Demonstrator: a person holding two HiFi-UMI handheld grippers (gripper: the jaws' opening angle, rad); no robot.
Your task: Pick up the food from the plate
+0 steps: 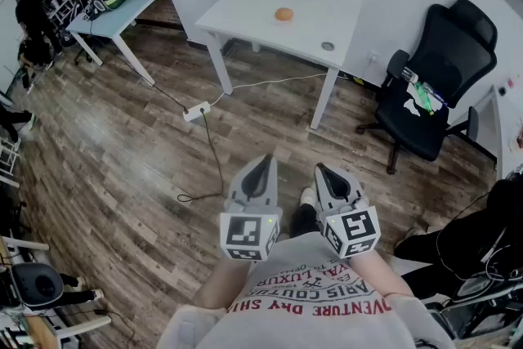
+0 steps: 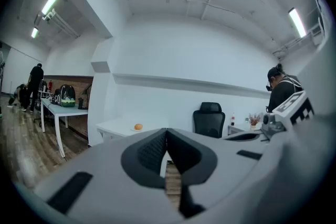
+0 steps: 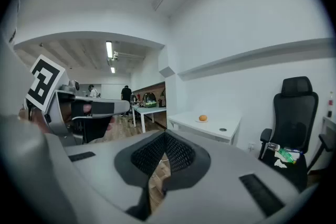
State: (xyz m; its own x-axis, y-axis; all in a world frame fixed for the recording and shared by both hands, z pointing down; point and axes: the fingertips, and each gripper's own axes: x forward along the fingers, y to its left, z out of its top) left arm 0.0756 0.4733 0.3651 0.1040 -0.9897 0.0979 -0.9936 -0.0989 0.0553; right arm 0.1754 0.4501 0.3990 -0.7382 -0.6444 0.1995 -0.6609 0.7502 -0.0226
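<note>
A round orange piece of food (image 1: 283, 14) lies on a pale plate on the white table (image 1: 245, 12), far ahead across the wooden floor. It also shows small and distant in the left gripper view as the food (image 2: 138, 126) and in the right gripper view as the food (image 3: 202, 118). My left gripper (image 1: 263, 163) and right gripper (image 1: 323, 172) are held side by side close to my chest, pointing forward, well short of the table. The left gripper (image 2: 166, 131) has its jaws together with nothing between them. The right gripper (image 3: 165, 135) is likewise shut and empty.
A small round disc (image 1: 328, 46) lies on the table's right corner. A black office chair (image 1: 437, 86) stands right of the table. A power strip (image 1: 194, 112) and its cable cross the floor. Another table (image 1: 114, 12) with bags stands far left, with people near it.
</note>
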